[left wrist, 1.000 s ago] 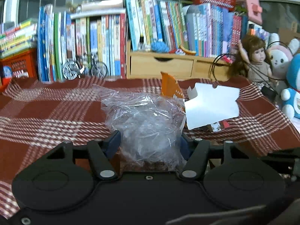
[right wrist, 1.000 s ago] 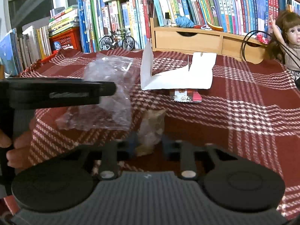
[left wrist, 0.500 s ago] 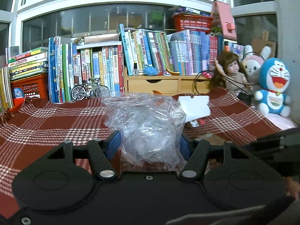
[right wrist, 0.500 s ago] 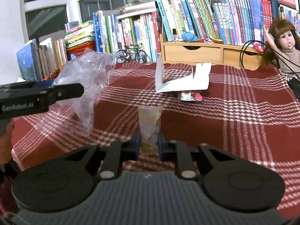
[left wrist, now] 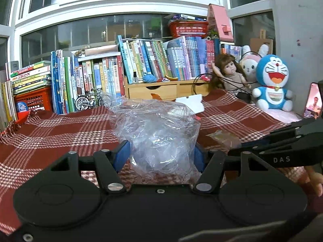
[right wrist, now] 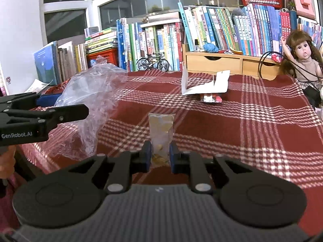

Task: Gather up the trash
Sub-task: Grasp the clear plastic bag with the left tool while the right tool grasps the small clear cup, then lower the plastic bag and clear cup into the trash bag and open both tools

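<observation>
A crumpled clear plastic bag (left wrist: 159, 135) bulges between the blue pads of my left gripper (left wrist: 160, 157), which is shut on it and holds it above the red plaid cloth. The same bag (right wrist: 90, 104) shows at the left of the right wrist view. My right gripper (right wrist: 160, 154) is shut on a small clear wrapper with yellowish crumbs (right wrist: 161, 133), held upright. That wrapper (left wrist: 222, 137) also appears at the right of the left wrist view. A white folded card (right wrist: 203, 84) and a red snack packet (right wrist: 211, 98) lie farther back on the cloth.
The red plaid tablecloth (right wrist: 252, 125) covers the table. Rows of books (left wrist: 141, 66), a wooden drawer unit (right wrist: 222, 64), a toy bicycle (right wrist: 152, 62), a doll (right wrist: 302, 60) and plush toys (left wrist: 272, 84) line the far edge. A phone (left wrist: 313, 100) stands at the right.
Both grippers have risen from the cloth with their loads. The right one closed tighter on the wrapper, which now stands upright. The views tilted up toward the window.
</observation>
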Demonstrator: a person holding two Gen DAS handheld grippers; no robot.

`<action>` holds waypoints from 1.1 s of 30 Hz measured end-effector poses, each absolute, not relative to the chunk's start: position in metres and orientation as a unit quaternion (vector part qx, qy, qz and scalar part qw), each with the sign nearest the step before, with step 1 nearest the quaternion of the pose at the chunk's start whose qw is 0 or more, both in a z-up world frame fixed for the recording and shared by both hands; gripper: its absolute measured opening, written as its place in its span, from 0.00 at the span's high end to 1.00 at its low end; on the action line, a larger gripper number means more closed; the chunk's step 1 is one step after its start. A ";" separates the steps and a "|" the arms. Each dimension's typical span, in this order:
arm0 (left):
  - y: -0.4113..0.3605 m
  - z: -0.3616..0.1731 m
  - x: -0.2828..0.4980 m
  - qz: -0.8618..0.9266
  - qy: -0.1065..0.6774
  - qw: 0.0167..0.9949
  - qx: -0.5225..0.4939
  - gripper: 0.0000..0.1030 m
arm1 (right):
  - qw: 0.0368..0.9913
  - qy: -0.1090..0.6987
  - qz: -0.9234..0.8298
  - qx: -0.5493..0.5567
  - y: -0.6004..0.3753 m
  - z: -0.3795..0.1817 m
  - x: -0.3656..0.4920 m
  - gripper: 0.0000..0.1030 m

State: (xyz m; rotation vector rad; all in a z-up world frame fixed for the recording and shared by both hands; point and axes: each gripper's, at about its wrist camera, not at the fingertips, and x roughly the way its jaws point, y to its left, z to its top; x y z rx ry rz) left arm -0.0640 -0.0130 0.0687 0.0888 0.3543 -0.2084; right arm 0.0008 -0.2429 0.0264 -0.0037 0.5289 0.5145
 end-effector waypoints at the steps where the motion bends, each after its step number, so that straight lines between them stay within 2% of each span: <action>1: -0.013 0.068 -0.068 -0.106 0.177 0.978 0.044 0.40 | 0.933 0.258 0.253 -0.003 -0.243 0.026 -0.004 0.77; 7: -0.015 0.061 -0.105 -0.123 0.181 0.974 0.049 0.40 | 0.929 0.260 0.263 -0.002 -0.244 0.020 -0.038 0.77; 17: -0.008 0.039 -0.168 -0.164 0.233 0.957 0.052 0.40 | 0.910 0.299 0.285 -0.010 -0.246 0.001 -0.090 0.77; 25: -0.012 0.004 -0.200 -0.203 0.329 0.921 0.047 0.40 | 0.884 0.356 0.302 -0.010 -0.240 -0.030 -0.116 0.77; 33: -0.024 -0.046 -0.190 -0.196 0.412 0.888 0.054 0.41 | 0.861 0.418 0.288 -0.030 -0.232 -0.078 -0.116 0.77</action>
